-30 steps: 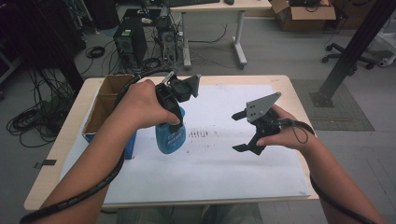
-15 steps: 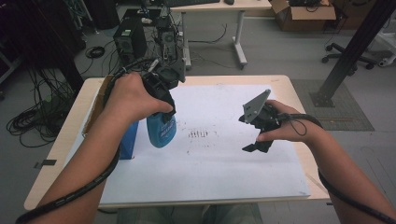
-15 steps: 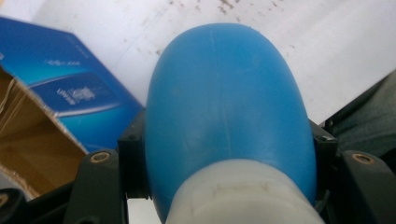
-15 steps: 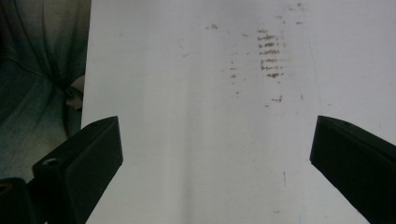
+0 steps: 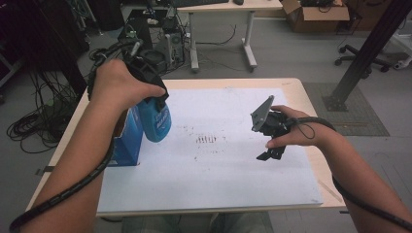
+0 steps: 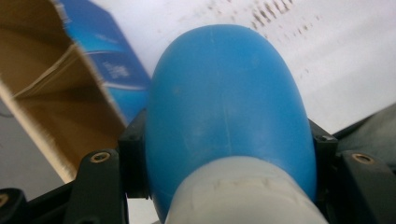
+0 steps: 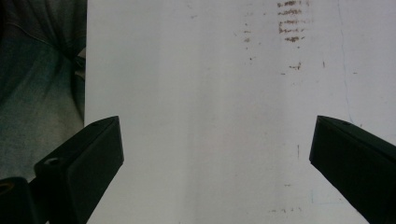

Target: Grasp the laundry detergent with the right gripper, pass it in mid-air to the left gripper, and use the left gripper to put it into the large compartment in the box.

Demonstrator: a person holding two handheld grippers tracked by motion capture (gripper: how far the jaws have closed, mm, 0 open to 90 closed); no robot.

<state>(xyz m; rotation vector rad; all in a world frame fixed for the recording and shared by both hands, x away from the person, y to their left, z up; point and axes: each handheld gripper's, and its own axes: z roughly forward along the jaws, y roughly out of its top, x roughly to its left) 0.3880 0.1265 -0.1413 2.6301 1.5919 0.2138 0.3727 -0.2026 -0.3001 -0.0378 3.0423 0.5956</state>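
A blue bottle (image 5: 155, 121) with a white cap hangs bottom-down above the left part of the white board (image 5: 214, 179). My left gripper (image 5: 145, 77) is shut on it near the cap. In the left gripper view the bottle's blue body (image 6: 224, 107) sits squeezed between the two black jaws, over the open cardboard box (image 6: 56, 88). My right gripper (image 5: 267, 141) hovers over the right part of the board, held in a hand, its jaws pointing down. In the right gripper view its jaws stand wide apart with nothing between them (image 7: 215, 154).
A blue cardboard box (image 5: 127, 138) stands open at the board's left edge. Brown smudges (image 5: 209, 140) mark the board's middle. The wooden table (image 5: 311, 97) shows around the board. Beyond it are cables, computer cases and another table on the floor.
My left gripper has carried the blue bottle up and to the left, toward the box. My right gripper has turned downward and shifted slightly toward the board's near right.
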